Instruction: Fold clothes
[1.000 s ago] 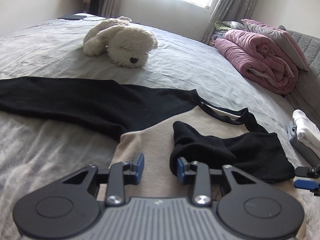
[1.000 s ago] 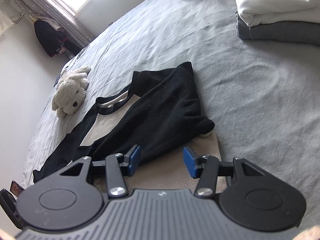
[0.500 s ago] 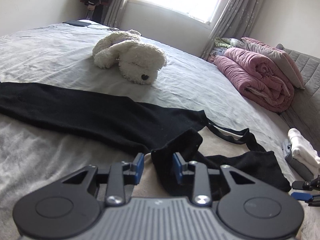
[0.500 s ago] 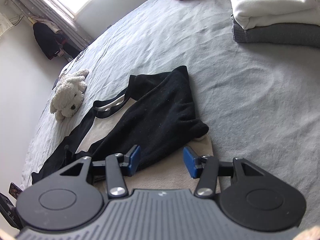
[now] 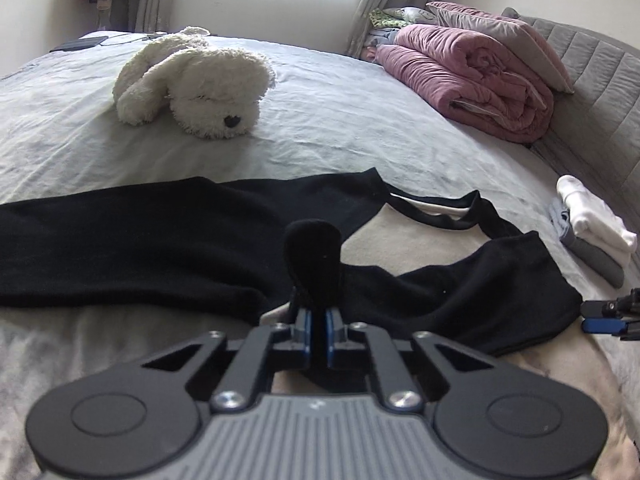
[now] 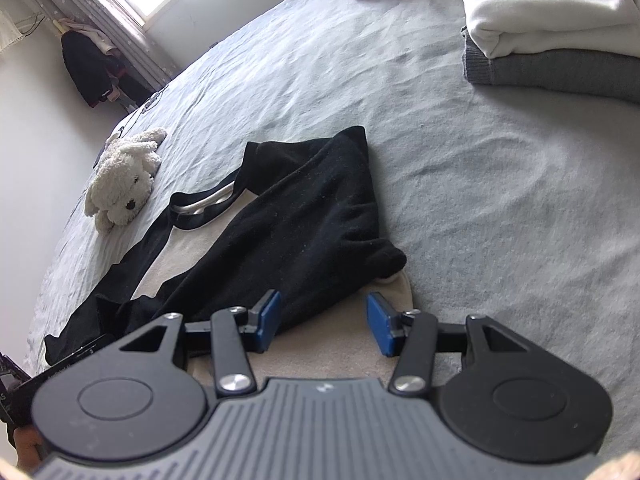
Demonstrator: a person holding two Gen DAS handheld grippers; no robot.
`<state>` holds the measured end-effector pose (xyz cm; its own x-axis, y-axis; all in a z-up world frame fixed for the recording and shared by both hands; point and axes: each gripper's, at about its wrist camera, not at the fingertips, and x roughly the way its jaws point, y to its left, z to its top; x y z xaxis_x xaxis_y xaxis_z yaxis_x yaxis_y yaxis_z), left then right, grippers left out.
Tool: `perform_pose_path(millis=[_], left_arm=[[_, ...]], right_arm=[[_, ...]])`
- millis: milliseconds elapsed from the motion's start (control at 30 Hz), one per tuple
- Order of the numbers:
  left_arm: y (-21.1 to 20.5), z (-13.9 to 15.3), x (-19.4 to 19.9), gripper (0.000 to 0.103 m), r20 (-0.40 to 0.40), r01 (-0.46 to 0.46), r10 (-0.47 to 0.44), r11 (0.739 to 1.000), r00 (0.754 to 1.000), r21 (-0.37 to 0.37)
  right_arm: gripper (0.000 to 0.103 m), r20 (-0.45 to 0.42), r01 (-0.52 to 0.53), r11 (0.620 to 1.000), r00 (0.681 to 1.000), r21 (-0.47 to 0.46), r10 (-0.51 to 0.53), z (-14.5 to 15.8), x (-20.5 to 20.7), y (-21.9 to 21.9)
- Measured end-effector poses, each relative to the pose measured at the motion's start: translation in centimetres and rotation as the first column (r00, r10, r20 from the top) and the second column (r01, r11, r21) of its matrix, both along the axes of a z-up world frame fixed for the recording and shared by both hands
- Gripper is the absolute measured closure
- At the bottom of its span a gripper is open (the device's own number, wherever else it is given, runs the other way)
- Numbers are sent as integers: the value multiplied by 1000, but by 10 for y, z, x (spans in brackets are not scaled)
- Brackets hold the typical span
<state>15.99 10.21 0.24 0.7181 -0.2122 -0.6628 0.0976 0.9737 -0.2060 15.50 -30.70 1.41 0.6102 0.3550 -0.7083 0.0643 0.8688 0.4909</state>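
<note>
- The left gripper (image 5: 316, 324) has its blue-padded jaws just closed, pinching a bunched fold of the black sleeve (image 5: 314, 264) of the black-and-beige knit sweater (image 5: 404, 248); the pinched cloth stands up in a rounded lump straight ahead of the fingertips.
- The sweater lies spread on the pale grey bedsheet (image 5: 340, 128), directly ahead of and under that gripper: its beige body just beyond the pinched lump and to the right, the other long black sleeve (image 5: 120, 240) stretched far off to the left.
- The rest of the pinched sleeve trails to the right across the beige body, reaching almost to the right gripper's blue tips at the right edge of the left wrist view.
- Farther ahead and slightly left lies a white plush dog toy (image 5: 192, 84), well apart from the sweater.
- Far ahead on the right sits a rolled pink quilt (image 5: 472, 76); nearer on the right is a small stack of folded white and grey clothes (image 5: 592, 236).
- The right gripper (image 6: 324, 326) hangs with its jaws parted about halfway, nothing pressed between the blue pads.
- Just ahead of its tips the folded-over black sleeve (image 6: 304, 220) crosses the beige body (image 6: 328, 352), which lies beneath the fingertips.
- The folded clothes stack (image 6: 548, 40) lies far ahead to its right, the plush dog (image 6: 120, 188) far ahead to its left.
</note>
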Motion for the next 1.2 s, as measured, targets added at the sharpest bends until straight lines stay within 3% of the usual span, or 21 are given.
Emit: perform_pose_path(millis=[167,200,233,267,367,533,633,767,867,967,1067,1133,1167,1200], left_arm=[[14,18,-13,91,11,-40,40,999,999,-3],[20,20,-13,88,-5,-62,62,998,998,-7],[28,21,-12,79,-24,-86,86,996,996,-13],[38,22,-10,69,-38,-113,112,993,993,-32],[61,19,-3,67,-53,-159,153,979,987,-128],[64,-1,17,59,-34,-110,105,957,994,-268],[59,-11,29,59,-34,-88,82,953,996,-290],[55,-19,40,61,-23,-47,41,940,999,-339],[54,-24,45,62,-27,-44,37,939,999,-342],[61,-29,48,66,-36,-61,51,913,998,-403],[64,-32,49,70,-41,-65,52,902,998,-427],[65,-34,50,76,-48,-68,52,901,997,-429],[65,-35,51,84,-51,-67,50,899,997,-433],[65,-36,51,88,-53,-67,48,898,997,-434]], right_arm=[[51,19,6,1000,1000,-13,-6,5,-3,-1],[51,23,7,1000,1000,-17,-7,6,-3,-1],[51,27,8,1000,1000,-21,-7,7,-4,-1],[51,29,9,1000,1000,-24,-8,7,-4,-1],[51,34,14,999,999,-31,-13,7,-5,-1],[51,58,23,998,998,-56,-19,11,1,3],[51,130,11,996,992,-88,0,21,15,7],[51,216,-49,976,972,-213,96,26,36,18],[51,249,-49,958,961,-282,123,20,51,21],[52,254,-44,956,959,-291,122,7,68,20],[57,252,-29,950,961,-312,113,-6,84,23],[74,245,-26,942,963,-334,114,-14,91,26],[92,237,-26,936,965,-351,116,-18,93,27],[96,241,-21,931,964,-365,116,-20,92,28]])
